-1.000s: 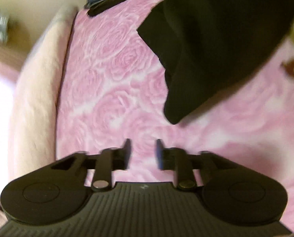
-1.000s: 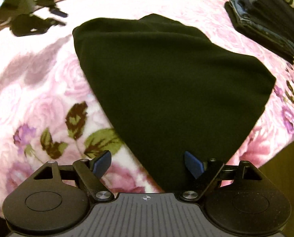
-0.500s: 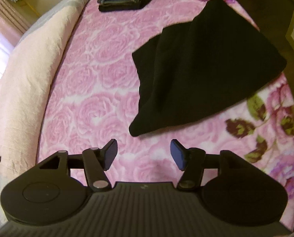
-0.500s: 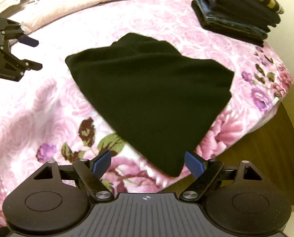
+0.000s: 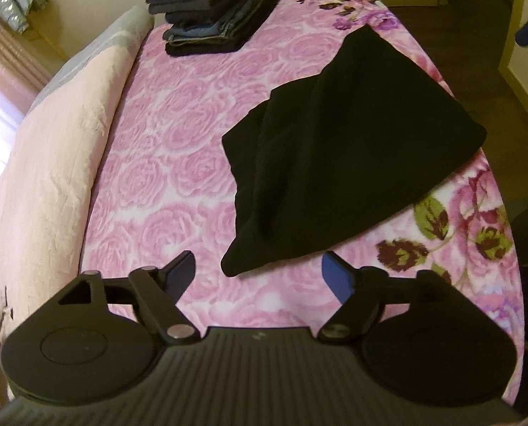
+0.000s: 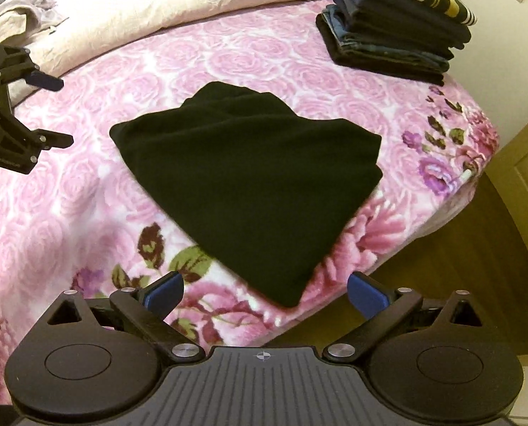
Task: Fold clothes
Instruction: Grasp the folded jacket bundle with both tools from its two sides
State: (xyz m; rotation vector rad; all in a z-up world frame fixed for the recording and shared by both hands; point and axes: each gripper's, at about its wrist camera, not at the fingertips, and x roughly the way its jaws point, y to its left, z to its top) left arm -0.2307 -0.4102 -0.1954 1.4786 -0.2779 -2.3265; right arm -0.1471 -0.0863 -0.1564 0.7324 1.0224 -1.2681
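Note:
A folded black garment [image 5: 338,149] [image 6: 249,177] lies flat on the pink rose-patterned bed cover [image 5: 179,149] [image 6: 72,198], near the bed's edge. My left gripper [image 5: 258,273] hovers above the bed just short of the garment's near corner; its jaws are opening and nothing is between them. My right gripper [image 6: 265,291] hangs over the garment's opposite corner at the bed's edge, jaws opening wide with nothing held. The left gripper also shows at the left edge of the right wrist view [image 6: 51,110], apart from the garment.
A stack of folded dark clothes [image 5: 214,10] [image 6: 399,28] sits at the far corner of the bed. A cream quilt [image 5: 51,163] [image 6: 164,3] lies along the far side. Wooden floor [image 6: 459,273] lies beyond the bed's edge.
Both grippers have risen away from the bed and the black garment now looks smaller and lies flat. The left jaws have spread much wider; the right jaws widened a little.

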